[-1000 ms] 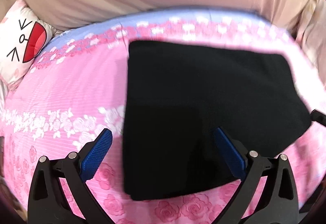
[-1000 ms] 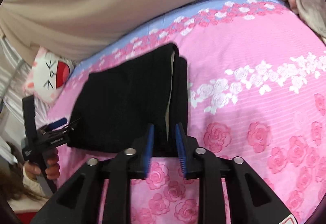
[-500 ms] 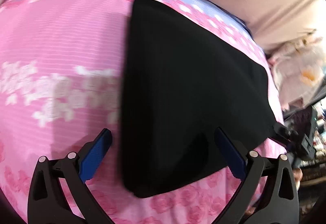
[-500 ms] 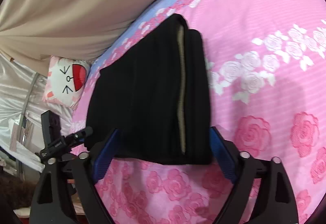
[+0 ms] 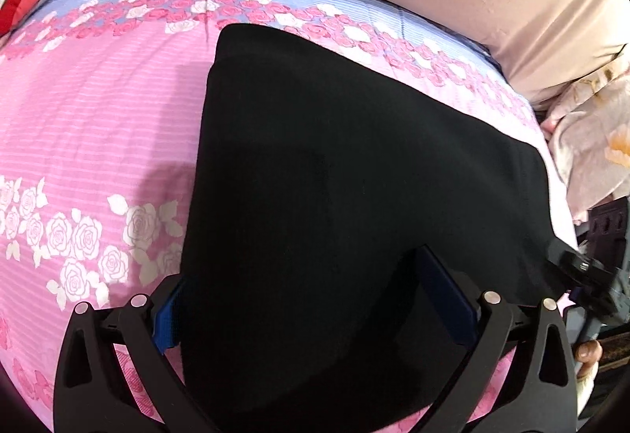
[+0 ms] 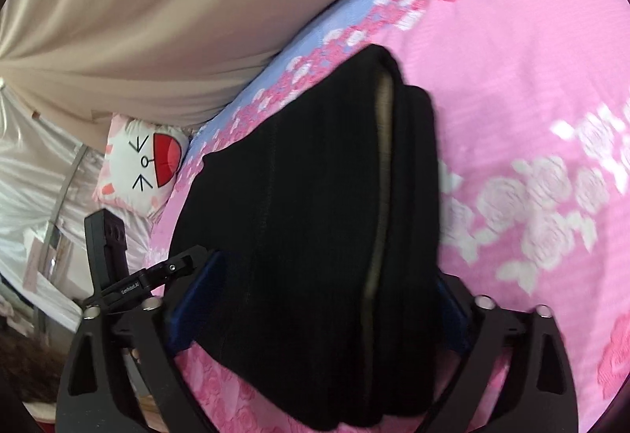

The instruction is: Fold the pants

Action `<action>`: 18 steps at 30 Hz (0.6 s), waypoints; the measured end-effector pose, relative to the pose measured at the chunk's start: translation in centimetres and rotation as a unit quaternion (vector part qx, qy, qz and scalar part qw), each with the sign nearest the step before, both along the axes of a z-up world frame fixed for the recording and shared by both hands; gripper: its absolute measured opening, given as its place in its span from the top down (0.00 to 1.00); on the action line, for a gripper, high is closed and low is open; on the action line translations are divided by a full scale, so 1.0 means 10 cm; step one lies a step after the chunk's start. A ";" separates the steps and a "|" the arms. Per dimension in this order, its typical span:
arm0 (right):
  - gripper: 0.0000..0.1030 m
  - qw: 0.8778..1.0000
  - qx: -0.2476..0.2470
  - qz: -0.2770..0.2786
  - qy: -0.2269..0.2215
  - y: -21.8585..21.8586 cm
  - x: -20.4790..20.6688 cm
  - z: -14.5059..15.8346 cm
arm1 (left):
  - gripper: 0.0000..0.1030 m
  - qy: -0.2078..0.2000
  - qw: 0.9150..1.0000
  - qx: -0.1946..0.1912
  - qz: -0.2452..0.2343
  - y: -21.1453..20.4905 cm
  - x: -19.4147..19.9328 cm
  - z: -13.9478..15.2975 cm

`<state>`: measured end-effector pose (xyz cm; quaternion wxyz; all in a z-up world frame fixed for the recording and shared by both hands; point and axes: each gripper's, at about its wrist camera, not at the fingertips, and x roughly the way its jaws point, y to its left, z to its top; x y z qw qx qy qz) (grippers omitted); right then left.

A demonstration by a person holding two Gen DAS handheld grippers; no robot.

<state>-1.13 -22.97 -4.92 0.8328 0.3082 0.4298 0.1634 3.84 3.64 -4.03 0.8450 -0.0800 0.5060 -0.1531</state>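
With my left gripper (image 5: 315, 309) and right gripper (image 6: 321, 309) both spread wide, jaws straddling opposite ends of the folded black pants (image 5: 354, 177) on the bed (image 5: 98, 110) and gripping nothing, careless closing could bunch the layers.

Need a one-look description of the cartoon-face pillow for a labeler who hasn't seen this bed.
Start from the pink rose-print bedspread and follow it to the lavender-edged end by the beige curtain. At that corner, beyond the folded black pants, sits the cartoon pillow. It is the only white item with a drawn face: black squinting eyes and a wide red open mouth.
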 end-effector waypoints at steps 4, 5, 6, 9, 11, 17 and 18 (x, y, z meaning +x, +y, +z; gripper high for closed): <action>0.05 1.000 -0.021 0.002 -0.018 0.05 0.01 -0.01 | 0.04 -0.010 1.000 0.017 0.010 0.06 -0.06 0.00; 0.05 1.000 -0.022 0.002 -0.020 0.04 0.01 -0.01 | 0.04 -0.009 1.000 0.017 0.013 0.06 -0.06 0.00; 0.05 0.999 -0.025 0.002 -0.021 0.05 0.02 -0.01 | 0.04 -0.009 1.000 0.016 0.017 0.08 -0.06 -0.01; 0.05 0.999 -0.037 -0.006 -0.029 0.07 -0.01 -0.01 | 0.04 -0.010 0.999 0.018 0.026 0.07 -0.06 -0.01; 0.05 0.999 -0.044 -0.012 -0.030 0.08 -0.01 -0.01 | 0.04 -0.009 0.999 0.016 0.031 0.08 -0.06 -0.01; 0.05 0.998 -0.037 -0.035 -0.026 0.07 0.00 -0.02 | 0.04 -0.003 0.999 0.013 0.041 0.07 -0.04 0.00; 0.05 0.998 -0.038 -0.036 -0.026 0.06 0.01 -0.02 | 0.04 -0.002 0.999 0.012 0.042 0.08 -0.04 0.00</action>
